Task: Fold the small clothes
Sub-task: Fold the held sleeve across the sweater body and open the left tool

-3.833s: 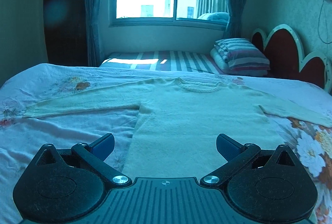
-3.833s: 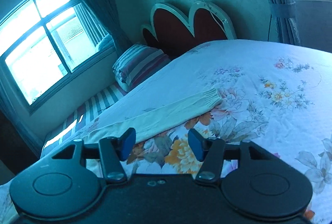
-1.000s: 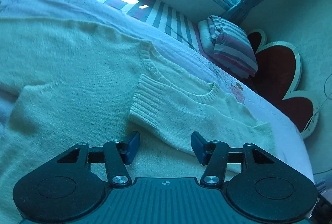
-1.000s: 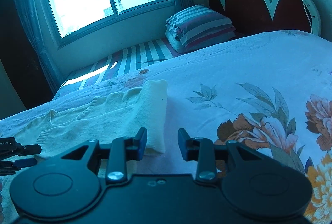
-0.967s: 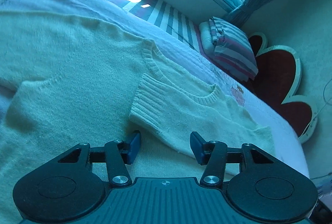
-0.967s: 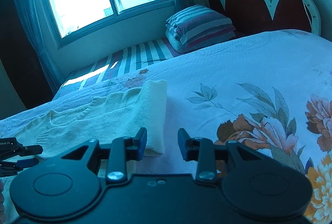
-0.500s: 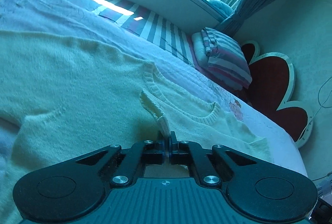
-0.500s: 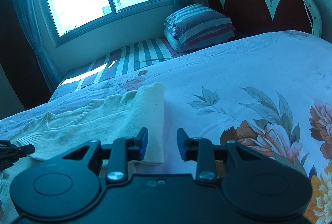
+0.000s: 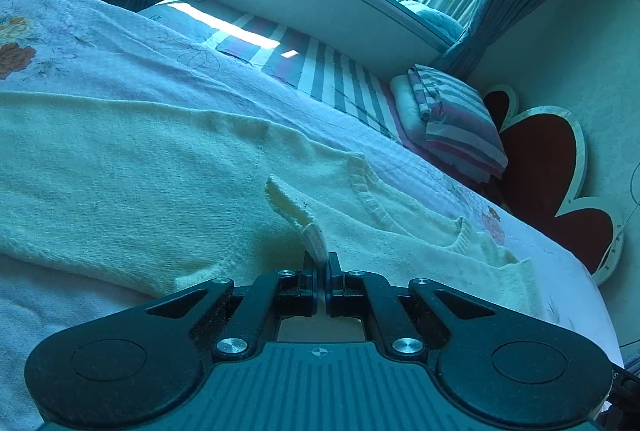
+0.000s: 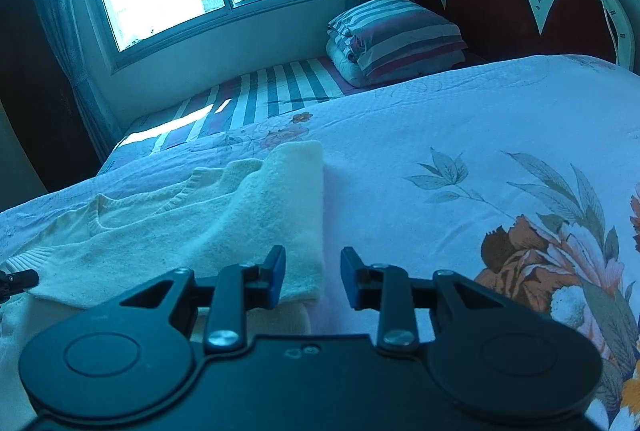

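Note:
A cream knit sweater (image 9: pixel 120 167) lies flat on the floral bedspread (image 9: pixel 80 51). Its right sleeve (image 10: pixel 288 207) is folded over the chest. My left gripper (image 9: pixel 322 263) is shut on that sleeve's ribbed cuff (image 9: pixel 312 235) and holds it raised a little over the sweater body. My right gripper (image 10: pixel 312 271) is open, its jaws on either side of the folded edge at the sweater's right shoulder (image 10: pixel 308 271). The left gripper's tip (image 10: pixel 18 279) shows at the left edge of the right wrist view.
A folded striped quilt (image 9: pixel 452 127) sits on a striped mattress (image 9: pixel 320 71) below the window. A red scalloped headboard (image 10: pixel 512 11) stands against the wall. The bedspread with large flowers (image 10: pixel 540 251) stretches to the right of the sweater.
My left gripper closed on the sleeve cuff and has drawn it up and leftwards over the sweater. My right gripper has stayed open and moved slightly closer to the folded shoulder edge.

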`<state>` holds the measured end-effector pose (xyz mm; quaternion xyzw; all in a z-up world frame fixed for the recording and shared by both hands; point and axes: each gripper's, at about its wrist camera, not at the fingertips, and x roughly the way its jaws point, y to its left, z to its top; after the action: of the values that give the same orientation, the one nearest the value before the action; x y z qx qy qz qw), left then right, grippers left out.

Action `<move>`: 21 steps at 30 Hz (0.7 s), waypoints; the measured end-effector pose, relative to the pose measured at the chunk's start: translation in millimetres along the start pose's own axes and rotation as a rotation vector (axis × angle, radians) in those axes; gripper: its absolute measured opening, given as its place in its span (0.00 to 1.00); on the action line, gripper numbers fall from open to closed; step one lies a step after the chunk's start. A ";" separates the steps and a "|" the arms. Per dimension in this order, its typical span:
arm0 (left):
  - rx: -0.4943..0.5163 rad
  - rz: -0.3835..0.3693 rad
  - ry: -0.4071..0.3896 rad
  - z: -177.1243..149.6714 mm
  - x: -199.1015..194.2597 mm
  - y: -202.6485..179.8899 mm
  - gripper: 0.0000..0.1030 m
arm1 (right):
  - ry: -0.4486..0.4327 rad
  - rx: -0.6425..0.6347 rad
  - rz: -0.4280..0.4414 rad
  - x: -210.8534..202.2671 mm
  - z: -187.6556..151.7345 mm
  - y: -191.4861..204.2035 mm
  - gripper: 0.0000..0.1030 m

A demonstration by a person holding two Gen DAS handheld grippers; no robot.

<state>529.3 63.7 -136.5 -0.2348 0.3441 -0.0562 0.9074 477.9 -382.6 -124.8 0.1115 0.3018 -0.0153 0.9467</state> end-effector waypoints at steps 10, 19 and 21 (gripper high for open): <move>0.045 0.052 -0.006 4.7 7.1 11.9 0.03 | 0.006 -0.006 -0.023 9.9 0.7 -0.6 0.31; 0.142 0.094 -0.014 -5.4 6.1 1.5 0.03 | 0.040 -0.019 -0.009 16.1 1.3 -7.7 0.31; 0.133 0.093 -0.025 -4.5 4.3 2.2 0.03 | 0.072 -0.051 -0.018 26.6 0.1 -6.4 0.30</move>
<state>529.4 62.7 -143.0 -0.1586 0.3388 -0.0338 0.9268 499.1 -387.8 -141.2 0.0852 0.3368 -0.0123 0.9376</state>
